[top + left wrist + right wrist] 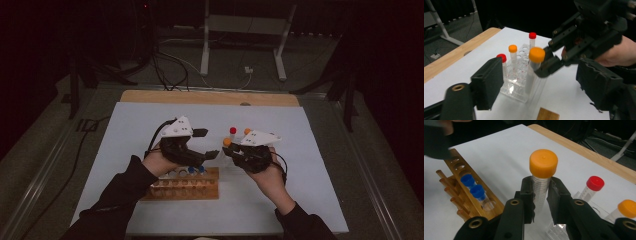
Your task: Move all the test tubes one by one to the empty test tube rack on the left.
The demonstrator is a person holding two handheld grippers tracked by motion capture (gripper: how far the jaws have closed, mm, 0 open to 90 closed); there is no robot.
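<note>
My right gripper (540, 195) is shut on a clear tube with an orange cap (543, 163) and holds it upright above the white table. In the high view the right gripper (229, 150) and its tube (227, 142) are just right of my left gripper (207, 143). The left gripper (541, 85) is open, and the held tube (536, 54) stands between its jaws but apart from both pads. Behind the tube is a clear plastic rack (516, 85) with two red-capped tubes (501, 57) and another orange-capped tube (512, 48).
A wooden tube rack (182, 186) lies near the front under my left hand, with blue-capped tubes (467, 180) in its holes. The white sheet (140, 125) covers the table up to a bare wooden strip (200, 96) at the back. Cables and a stand are on the floor beyond.
</note>
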